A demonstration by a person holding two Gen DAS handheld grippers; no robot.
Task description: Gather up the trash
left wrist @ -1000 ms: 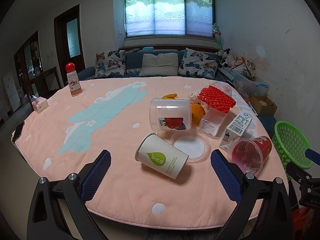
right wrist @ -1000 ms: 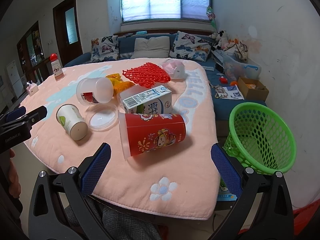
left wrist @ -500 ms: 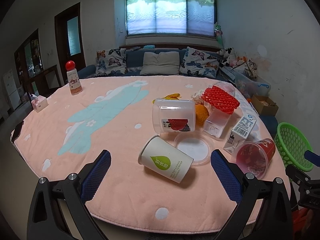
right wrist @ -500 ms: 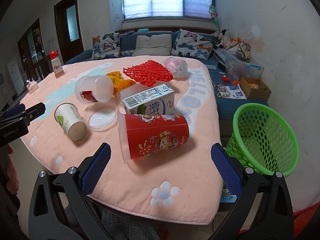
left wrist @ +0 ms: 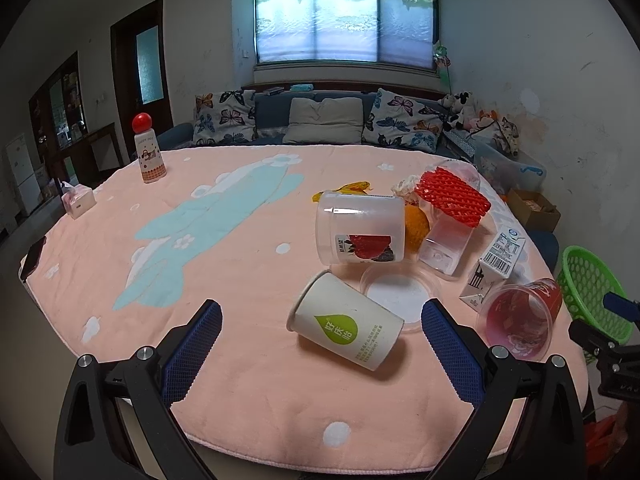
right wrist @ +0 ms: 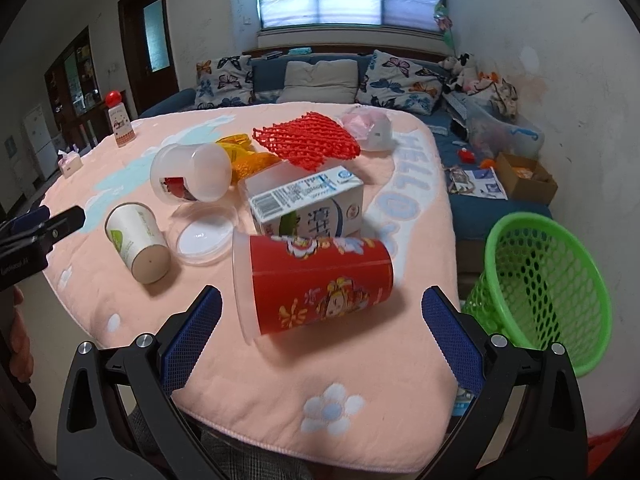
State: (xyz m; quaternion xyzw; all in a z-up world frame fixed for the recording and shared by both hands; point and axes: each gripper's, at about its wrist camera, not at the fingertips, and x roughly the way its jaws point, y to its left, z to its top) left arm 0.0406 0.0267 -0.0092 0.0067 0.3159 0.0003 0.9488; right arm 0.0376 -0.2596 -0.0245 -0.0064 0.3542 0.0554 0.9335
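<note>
Trash lies on the pink table cover (left wrist: 240,380): a white paper cup (left wrist: 346,328) on its side, a clear lid (left wrist: 396,296), a clear tub (left wrist: 360,228), a red foam net (left wrist: 452,198), a milk carton (left wrist: 498,264) and a red plastic cup (left wrist: 518,320). My left gripper (left wrist: 320,336) is open and empty, just short of the paper cup. My right gripper (right wrist: 320,324) is open and empty, with the red cup (right wrist: 316,280) lying between and just beyond its fingers. The green basket (right wrist: 548,284) stands on the floor to the right of the table.
A red-capped bottle (left wrist: 148,152) and a small tissue box (left wrist: 78,200) stand at the table's far left. An orange (left wrist: 416,226) lies behind the tub. A sofa with cushions (left wrist: 324,124) runs under the window. A cardboard box (right wrist: 524,178) sits on the floor.
Both grippers have moved forward a little toward the trash; the paper cup and the red cup appear closer. Nothing on the table has moved.
</note>
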